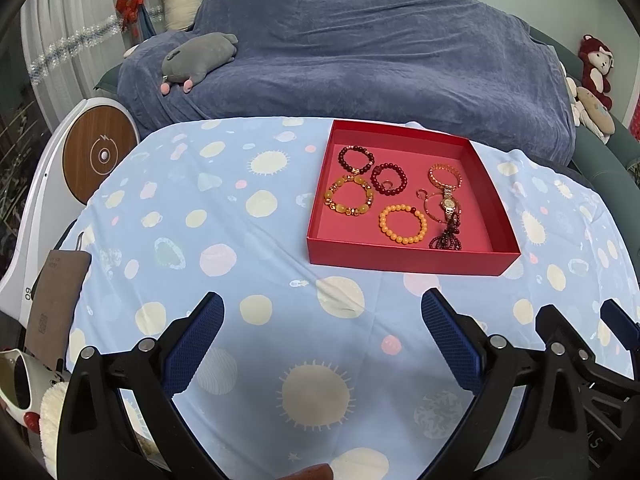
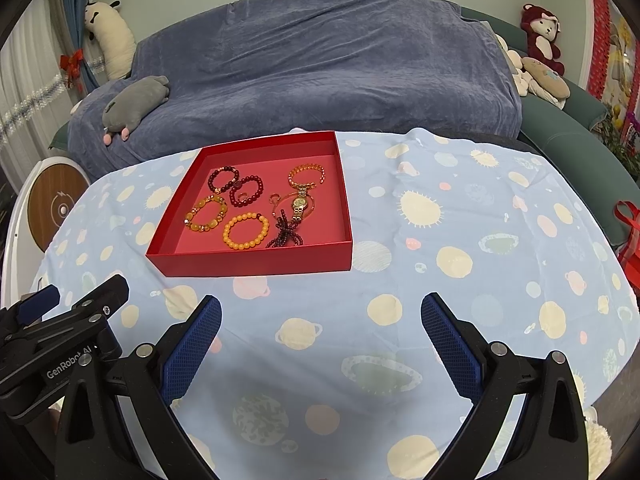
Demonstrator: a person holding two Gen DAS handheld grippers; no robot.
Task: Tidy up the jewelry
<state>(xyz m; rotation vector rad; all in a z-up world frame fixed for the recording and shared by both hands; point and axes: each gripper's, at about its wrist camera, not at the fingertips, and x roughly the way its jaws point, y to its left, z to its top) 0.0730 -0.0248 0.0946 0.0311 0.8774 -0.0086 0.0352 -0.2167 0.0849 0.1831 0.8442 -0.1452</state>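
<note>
A shallow red box rests on the table with the jewelry inside it. It holds two dark red bead bracelets, an amber chunky bracelet, an orange bead bracelet, a gold watch, a gold chain bracelet and a dark garnet strand. My left gripper and right gripper both hover open over the cloth, short of the box, holding nothing.
A light blue planet-print cloth covers the table. Behind it stands a sofa under a blue-grey throw with a grey plush toy. A round wood-topped device sits left; a brown pouch lies near the left edge.
</note>
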